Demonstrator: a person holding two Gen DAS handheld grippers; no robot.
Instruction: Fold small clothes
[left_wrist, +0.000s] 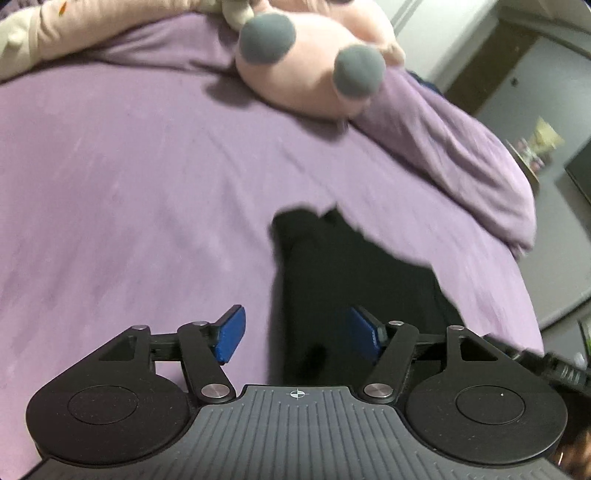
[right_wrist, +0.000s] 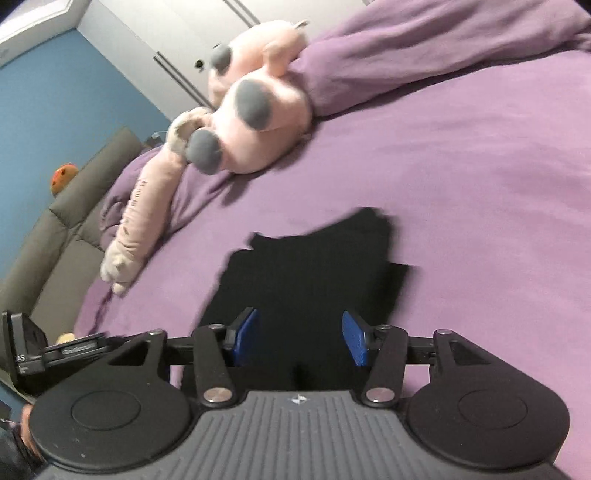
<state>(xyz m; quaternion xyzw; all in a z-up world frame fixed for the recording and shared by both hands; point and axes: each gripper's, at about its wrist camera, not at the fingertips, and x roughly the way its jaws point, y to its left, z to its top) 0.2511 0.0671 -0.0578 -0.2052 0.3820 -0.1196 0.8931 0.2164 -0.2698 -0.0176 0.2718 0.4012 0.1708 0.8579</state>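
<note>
A small black garment (left_wrist: 354, 280) lies flat on the purple bed sheet (left_wrist: 129, 184). It also shows in the right wrist view (right_wrist: 306, 273). My left gripper (left_wrist: 297, 334) is open, its blue pads apart, hovering over the garment's near left edge. My right gripper (right_wrist: 301, 338) is open over the garment's near edge, with nothing between its pads. Part of the left gripper (right_wrist: 33, 354) shows at the left edge of the right wrist view.
A pink plush toy with grey spots (left_wrist: 310, 66) lies at the far side of the bed, also in the right wrist view (right_wrist: 255, 107). A bunched purple blanket (left_wrist: 461, 158) lies to the right. The bed's edge and floor (left_wrist: 554, 229) are on the right.
</note>
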